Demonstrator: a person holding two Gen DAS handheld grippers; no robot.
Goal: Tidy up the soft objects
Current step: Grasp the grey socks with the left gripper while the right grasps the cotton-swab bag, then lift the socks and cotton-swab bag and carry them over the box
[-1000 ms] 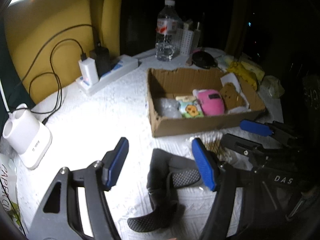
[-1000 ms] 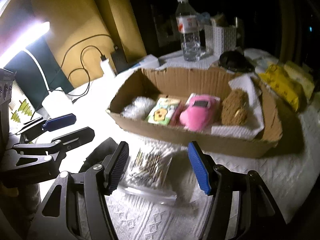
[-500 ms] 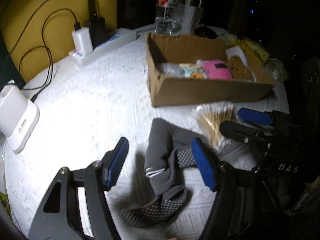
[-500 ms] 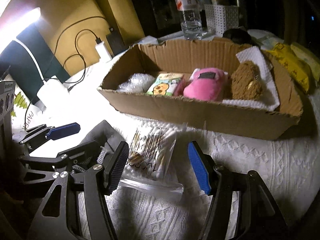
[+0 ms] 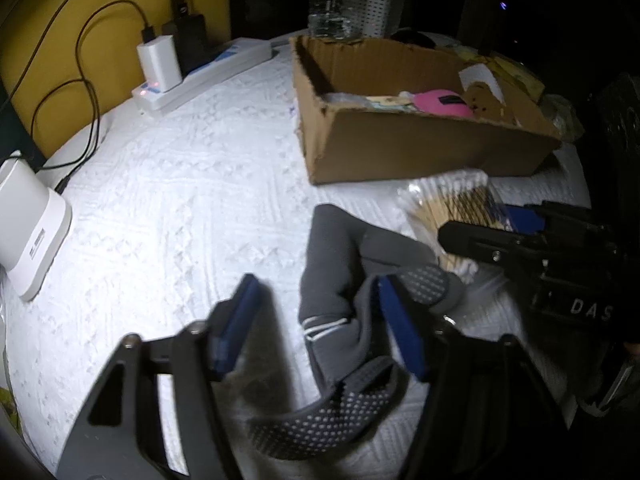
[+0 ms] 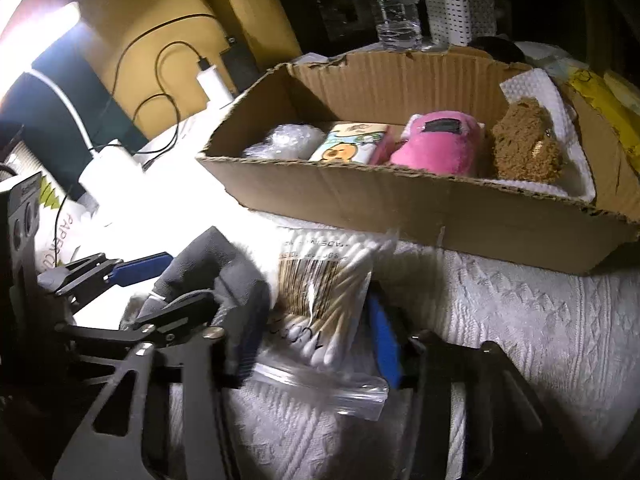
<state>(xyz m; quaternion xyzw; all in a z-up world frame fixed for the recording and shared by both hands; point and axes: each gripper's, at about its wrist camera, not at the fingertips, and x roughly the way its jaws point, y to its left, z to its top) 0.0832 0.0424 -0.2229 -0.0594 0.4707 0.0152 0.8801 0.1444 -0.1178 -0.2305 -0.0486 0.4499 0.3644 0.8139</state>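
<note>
A grey sock [image 5: 340,280] with dotted grip soles lies crumpled on the white cloth. My left gripper [image 5: 316,332] is open and straddles its left part. A clear bag of cotton swabs [image 6: 320,300] lies beside the sock; it also shows in the left wrist view [image 5: 448,204]. My right gripper [image 6: 316,344] is open with its jaws either side of the bag. Behind stands a cardboard box [image 6: 400,208] holding a pink plush [image 6: 436,144], a brown plush [image 6: 524,148], a tissue pack [image 6: 348,148] and a clear wrap [image 6: 288,140].
A power strip [image 5: 200,68] with chargers and cables lies at the back left. A white device [image 5: 28,216] stands at the left edge. A water bottle [image 6: 394,4] and a white basket [image 6: 456,12] stand behind the box. Yellow packets [image 6: 608,108] lie to its right.
Both grippers have dropped lower and moved forward. The left jaws now straddle the sock and the right jaws flank the swab bag. The sock and the bag have not moved.
</note>
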